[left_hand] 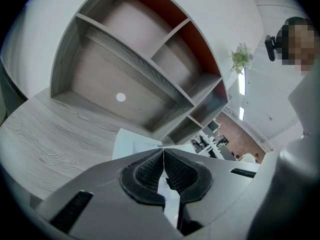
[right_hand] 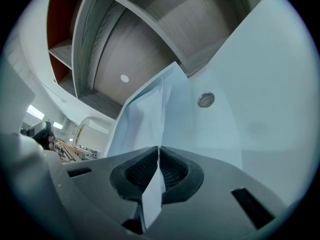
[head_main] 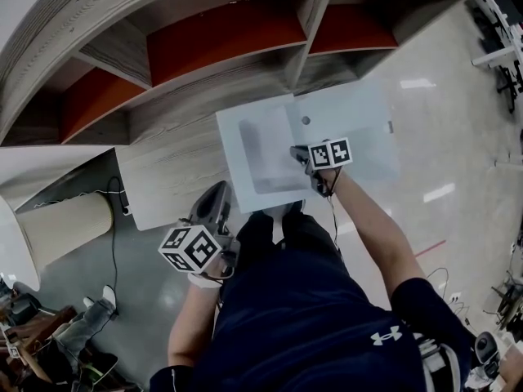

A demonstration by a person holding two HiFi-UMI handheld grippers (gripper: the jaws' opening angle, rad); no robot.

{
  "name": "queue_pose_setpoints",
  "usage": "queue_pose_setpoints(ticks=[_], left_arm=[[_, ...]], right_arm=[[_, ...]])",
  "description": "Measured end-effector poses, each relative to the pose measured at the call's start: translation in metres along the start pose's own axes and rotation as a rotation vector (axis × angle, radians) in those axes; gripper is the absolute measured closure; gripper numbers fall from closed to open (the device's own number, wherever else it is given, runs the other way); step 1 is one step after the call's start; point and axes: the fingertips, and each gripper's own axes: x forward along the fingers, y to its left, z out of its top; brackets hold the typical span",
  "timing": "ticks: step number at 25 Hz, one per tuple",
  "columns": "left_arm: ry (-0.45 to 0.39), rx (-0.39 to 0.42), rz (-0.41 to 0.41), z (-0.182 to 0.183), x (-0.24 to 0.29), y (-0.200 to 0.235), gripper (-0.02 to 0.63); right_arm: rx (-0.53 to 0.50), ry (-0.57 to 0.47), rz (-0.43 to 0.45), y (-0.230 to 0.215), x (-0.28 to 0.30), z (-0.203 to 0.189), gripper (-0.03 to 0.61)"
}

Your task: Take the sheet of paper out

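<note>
1. One sheet (right_hand: 147, 111) of pale paper sits in an open folder (right_hand: 240, 109) on the desk (head_main: 176, 170). Its near edge is lifted and runs up between the right gripper's jaws.
2. Right gripper (right_hand: 158, 170): the jaws are pressed together on that edge, and a strip of paper shows below the pads. In the head view this gripper (head_main: 298, 155) is over the folder's middle, tilted down and pointing away from the person.
3. Folder (head_main: 359, 129): pale and spread flat, with a round stud (right_hand: 205, 99) on the flap right of the sheet.
4. Left gripper (left_hand: 163, 171): the jaws are pressed together with nothing between them. In the head view it (head_main: 214, 198) is at the desk's near edge, just beside the folder's near left corner. Whether it touches the folder cannot be told.
5. Shelves (head_main: 221, 47) of grey wood grain with red back panels stand behind the desk.
</note>
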Motion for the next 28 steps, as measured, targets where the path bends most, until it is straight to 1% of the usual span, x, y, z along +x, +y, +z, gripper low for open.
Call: queue_pose_setpoints(ticks=[6,11,21,28], left_arm=[[0.011,-0.008,-0.01,0.001,0.006,-0.003,0.598],[0.018,-0.006,-0.008,0.0,0.008,-0.002,0.598],[0.027,-0.012,-0.021,-0.003,0.015,-0.008,0.598],[0.024,-0.009,-0.036,-0.001,0.021,-0.012,0.598]], right_arm=[[0.016,-0.017,0.038,0.002,0.0,0.001,0.563],[0.017,-0.023,0.046,-0.005,-0.007,0.004,0.563],[0.021,-0.039,0.014,-0.037,-0.041,0.01,0.565],[0.006,-0.054,-0.012,-0.049,-0.067,0.012,0.565]])
